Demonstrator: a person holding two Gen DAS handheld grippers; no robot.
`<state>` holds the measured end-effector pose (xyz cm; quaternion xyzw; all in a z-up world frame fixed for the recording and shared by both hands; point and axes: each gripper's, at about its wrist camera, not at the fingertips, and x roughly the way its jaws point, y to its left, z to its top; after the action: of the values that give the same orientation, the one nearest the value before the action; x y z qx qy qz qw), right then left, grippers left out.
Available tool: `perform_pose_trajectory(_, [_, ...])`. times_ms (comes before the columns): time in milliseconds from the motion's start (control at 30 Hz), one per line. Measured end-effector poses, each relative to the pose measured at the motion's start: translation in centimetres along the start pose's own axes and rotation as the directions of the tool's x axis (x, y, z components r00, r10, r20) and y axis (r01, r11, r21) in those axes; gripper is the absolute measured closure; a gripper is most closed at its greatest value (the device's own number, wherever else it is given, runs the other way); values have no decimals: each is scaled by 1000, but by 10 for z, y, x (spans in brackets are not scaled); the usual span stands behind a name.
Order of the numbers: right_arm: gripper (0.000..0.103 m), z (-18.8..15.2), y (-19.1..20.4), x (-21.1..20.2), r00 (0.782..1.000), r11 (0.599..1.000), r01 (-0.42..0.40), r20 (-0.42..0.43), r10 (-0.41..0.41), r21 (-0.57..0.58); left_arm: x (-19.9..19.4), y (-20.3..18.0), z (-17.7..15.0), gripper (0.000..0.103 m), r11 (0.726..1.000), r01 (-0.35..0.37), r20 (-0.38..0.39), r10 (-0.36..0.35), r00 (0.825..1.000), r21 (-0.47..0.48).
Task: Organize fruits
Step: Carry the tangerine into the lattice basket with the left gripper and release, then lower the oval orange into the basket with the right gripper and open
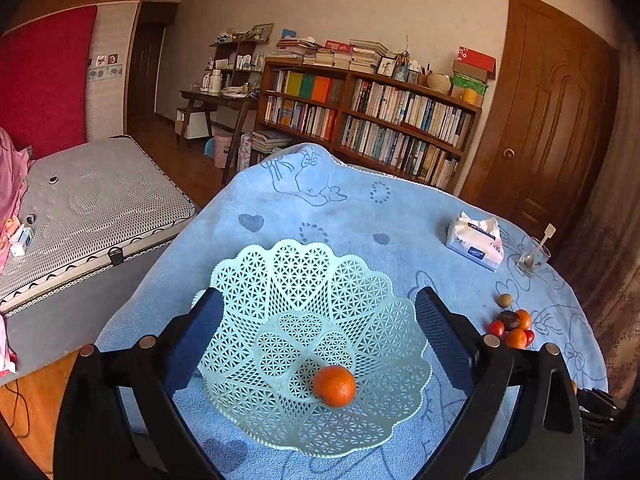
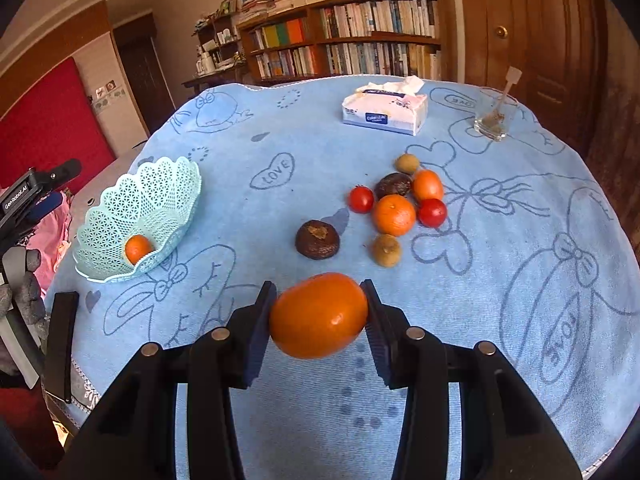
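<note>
Your right gripper (image 2: pixel 319 316) is closed on an orange fruit (image 2: pixel 319 315), one pad on each side of it, and it holds the fruit above the blue cloth (image 2: pixel 500 300) near the front edge of the table. Under and in front of this fruit the cloth is free until a dark brown fruit (image 2: pixel 317 239). Beyond that sits a close group: two red tomatoes (image 2: pixel 361 199), a mandarin (image 2: pixel 394 215), another orange fruit (image 2: pixel 427 185), a dark round fruit (image 2: pixel 393 185) and two small brownish ones (image 2: pixel 387 250).

Your left gripper (image 1: pixel 320 320) stands wide open with nothing between its fingers. It hangs over the light green basket (image 1: pixel 304 272), and its two fingers (image 1: pixel 444 332) frame the basket on both sides; I cannot tell if they touch the rim. One mandarin (image 1: pixel 334 385) lies in the bottom of the basket.

From the right view, the basket is on the left part of the table, close to the left edge, well apart from the fruit group. Between the held fruit and the basket there is open cloth only.

At the far side stand a tissue pack (image 2: pixel 385 111) and a glass (image 2: pixel 495 118) with a stick in it, near the back edge. A bookshelf (image 2: pixel 348 36) and a brown door (image 1: pixel 548 112) are behind the table.
</note>
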<state>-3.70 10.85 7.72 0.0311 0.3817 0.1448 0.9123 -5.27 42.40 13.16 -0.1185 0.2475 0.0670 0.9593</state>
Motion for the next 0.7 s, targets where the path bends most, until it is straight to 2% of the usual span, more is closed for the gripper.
perform_pose_trajectory(300, [60, 38, 81, 27, 988, 985, -152, -19, 151, -79, -20, 17, 13, 3, 999, 0, 45, 2, 999, -49])
perform_pose_trajectory(533, [60, 49, 130, 51, 965, 962, -259, -73, 253, -83, -24, 27, 18, 3, 997, -43, 68, 47, 997, -66])
perform_pose_trajectory(700, [58, 46, 149, 64, 939, 940, -337, -102, 330, -62, -24, 27, 18, 3, 996, -62, 71, 66, 995, -64])
